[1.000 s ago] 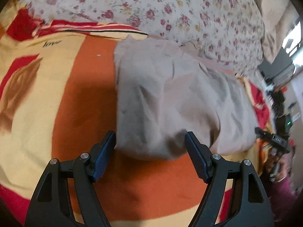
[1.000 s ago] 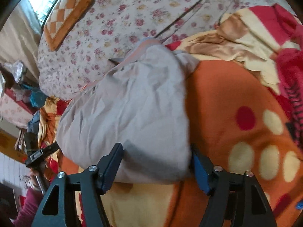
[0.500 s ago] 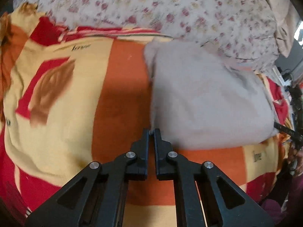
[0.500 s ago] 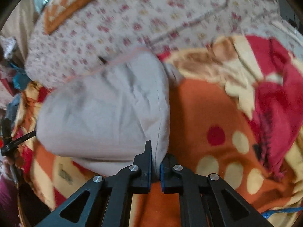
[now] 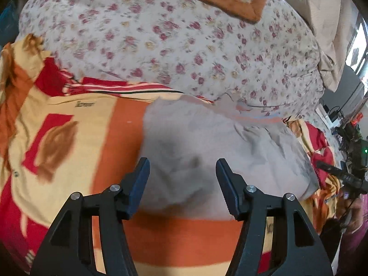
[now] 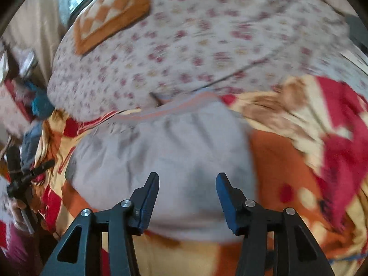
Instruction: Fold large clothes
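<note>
Okay, left wrist view: my left gripper (image 5: pixel 182 184) has its jaws wide, nothing between them, hovering over the near edge of the grey folded garment (image 5: pixel 218 151). Garment lies on the orange-and-cream blanket (image 5: pixel 92 138), centre to 3 o'clock of frame, with the floral quilt (image 5: pixel 172 34) bunched behind it at 12. The other gripper shows at 3–4 o'clock, far side of the garment.

Right wrist view, blurry: my right gripper (image 6: pixel 187 193) is also spread wide and empty, above the garment (image 6: pixel 165 156) near its right side; the blanket (image 6: pixel 287 172) runs off toward 3 o'clock.

Handling guess: thin, soft, limp cloth, light, several layers, so it will sag and slip apart if pinched shallow. I'd take both near corners at 6 o'clock, biting all layers at the folded edge.
</note>
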Motion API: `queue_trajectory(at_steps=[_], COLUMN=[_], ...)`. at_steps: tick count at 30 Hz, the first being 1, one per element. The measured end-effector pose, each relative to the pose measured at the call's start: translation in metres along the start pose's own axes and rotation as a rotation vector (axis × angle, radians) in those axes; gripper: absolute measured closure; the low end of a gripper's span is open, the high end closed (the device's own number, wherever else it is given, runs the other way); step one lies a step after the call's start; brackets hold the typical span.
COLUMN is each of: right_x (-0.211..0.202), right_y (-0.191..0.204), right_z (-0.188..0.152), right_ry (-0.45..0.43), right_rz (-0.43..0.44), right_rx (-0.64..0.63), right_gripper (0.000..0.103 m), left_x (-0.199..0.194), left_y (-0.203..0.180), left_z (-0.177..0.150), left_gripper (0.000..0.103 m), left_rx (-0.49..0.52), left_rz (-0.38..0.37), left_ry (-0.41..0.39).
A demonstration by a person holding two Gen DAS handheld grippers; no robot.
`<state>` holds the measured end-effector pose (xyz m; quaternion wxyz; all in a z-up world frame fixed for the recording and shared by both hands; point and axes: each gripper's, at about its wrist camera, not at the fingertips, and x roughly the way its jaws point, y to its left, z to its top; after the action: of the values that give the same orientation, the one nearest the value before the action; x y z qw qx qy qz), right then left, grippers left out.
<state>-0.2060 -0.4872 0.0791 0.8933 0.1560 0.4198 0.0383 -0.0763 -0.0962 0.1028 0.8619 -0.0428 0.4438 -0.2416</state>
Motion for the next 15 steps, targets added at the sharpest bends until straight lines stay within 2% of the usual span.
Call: queue_trajectory(at_steps=[5, 7, 9, 12, 13, 15], right_x=[0.071, 0.096, 0.123, 0.155, 0.158, 0.156], right_y=[0.026, 0.034, 0.039, 0.029, 0.027, 0.031], right_z=[0.024, 0.031, 0.039, 0.044, 0.045, 0.047], right_ry=[0.061, 0.073, 0.075, 0.104, 0.083, 0.095], right_rz=[0.034, -0.011, -0.088, -0.138, -0.15, -0.171], right_rx=[-0.028, -0.071, -0.114, -0.102, -0.095, -0.11], right_gripper=[0.054, 0.054, 0.054, 0.054, 0.054, 0.054], left_x=[0.057, 0.08, 0.094, 0.099, 0.1, 0.099], left_y=[-0.026, -0.026, -0.023, -0.027, -0.029, -0.029], left_z=[0.003, 0.0, -0.003, -0.005, -0.005, -0.005], left_gripper=[0.043, 0.043, 0.043, 0.038, 0.037, 0.037], left_rx=[0.01, 0.0, 0.001, 0.063, 0.086, 0.1], left_rz=[0.073, 0.126, 0.147, 0.18, 0.192, 0.192], left_ry=[0.082, 0.113, 0.093, 0.03, 0.03, 0.031])
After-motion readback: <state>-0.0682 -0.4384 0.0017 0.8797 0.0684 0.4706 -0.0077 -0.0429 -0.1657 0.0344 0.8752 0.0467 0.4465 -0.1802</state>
